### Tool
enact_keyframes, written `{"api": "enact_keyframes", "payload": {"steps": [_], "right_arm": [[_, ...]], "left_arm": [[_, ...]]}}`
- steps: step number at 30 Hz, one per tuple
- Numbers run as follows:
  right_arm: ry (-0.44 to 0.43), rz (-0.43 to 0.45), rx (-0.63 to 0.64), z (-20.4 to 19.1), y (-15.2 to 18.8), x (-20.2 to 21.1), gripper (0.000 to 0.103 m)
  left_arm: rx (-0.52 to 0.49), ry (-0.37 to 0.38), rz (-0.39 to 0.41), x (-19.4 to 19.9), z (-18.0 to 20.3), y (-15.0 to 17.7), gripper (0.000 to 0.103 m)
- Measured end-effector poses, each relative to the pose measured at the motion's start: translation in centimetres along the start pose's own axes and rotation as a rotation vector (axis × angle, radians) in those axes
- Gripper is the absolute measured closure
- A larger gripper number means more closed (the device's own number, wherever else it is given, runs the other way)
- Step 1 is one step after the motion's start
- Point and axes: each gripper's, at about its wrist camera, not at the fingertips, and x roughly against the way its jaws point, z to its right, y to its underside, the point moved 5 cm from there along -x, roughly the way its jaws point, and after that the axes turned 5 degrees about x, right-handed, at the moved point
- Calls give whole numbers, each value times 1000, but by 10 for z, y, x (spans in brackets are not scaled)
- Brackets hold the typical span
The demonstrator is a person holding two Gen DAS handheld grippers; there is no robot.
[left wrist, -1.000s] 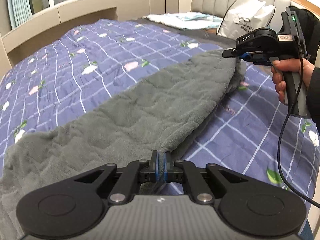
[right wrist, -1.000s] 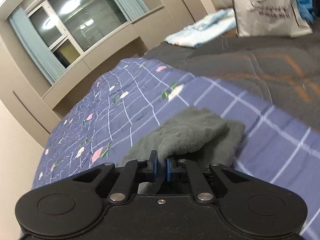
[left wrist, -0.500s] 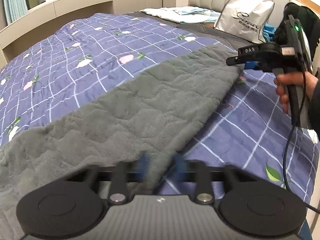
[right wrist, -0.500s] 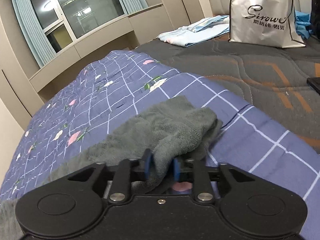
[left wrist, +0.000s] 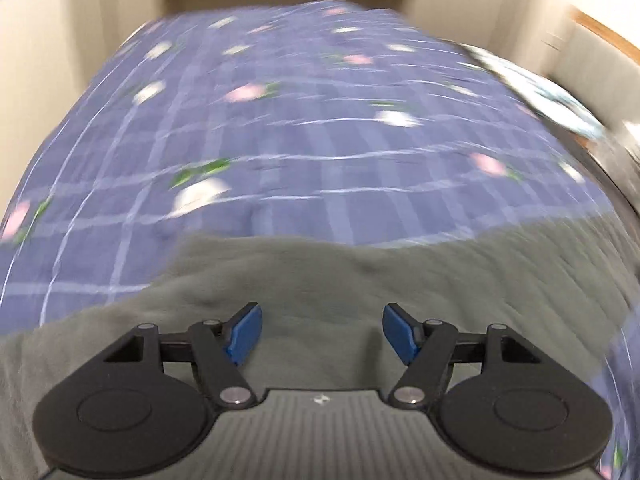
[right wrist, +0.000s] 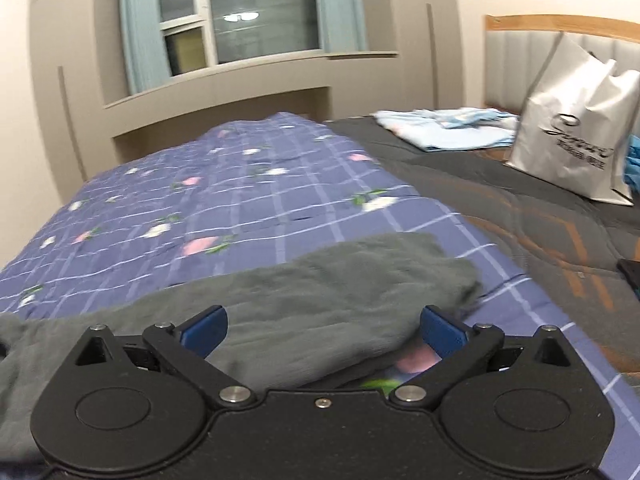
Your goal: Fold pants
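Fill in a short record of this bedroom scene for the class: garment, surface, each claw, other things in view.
garment: grey fleece pants, lying flat on the quilt
surface: purple checked floral quilt over a dark bedspread
left claw: open, just released, over the pants
right claw: open wide, just released, pants end between the jaws untouched
other: white shopping bag, light blue folded cloth, window

The pants (right wrist: 320, 292) lie across the near part of the quilt (right wrist: 240, 196) on the bed. Far right, a bag (right wrist: 576, 132) stands, folded clothes (right wrist: 448, 128) to its left.
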Motion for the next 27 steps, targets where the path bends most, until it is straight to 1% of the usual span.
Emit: {"api": "enact_keyframes", "payload": {"steps": [2,5,6,9,11,14,16,20,24,25,27], "right_arm": [[-28,-1,4,-14,3,3,1],[-61,-12,23,-31,8,6,1],[-67,-18,27,-36,10,7,1],[-88,-34,29,-47,14,6,1],[-102,-43,30,-52,16,4,1],[-99,-37,41,-54,14,4,1],[-94,-35,32,-49,14,3,1],[-62,-92,17,-29,21,-11,1],[-62,-85,-43,-1,19,-14,1],[-58,-90,-65,9,17,-17,1],[-50,-102,-109,27,15,-24,1]], "left_arm": [[111,-9,-34,-10,-24,-8,33],[184,18,-41,-21,-42,-13,34],[189,19,-41,-25,-45,-14,34],[174,14,-43,-34,-40,-16,28],[167,6,-45,-30,-38,-18,28],[169,10,-12,-21,-36,-20,28],[159,3,-24,-26,-38,-18,28],[126,-21,-20,-22,-29,-17,25],[132,-20,0,-8,-21,-17,17],[133,-20,10,-3,-18,-17,14],[125,-11,29,7,-11,-14,11]]}}
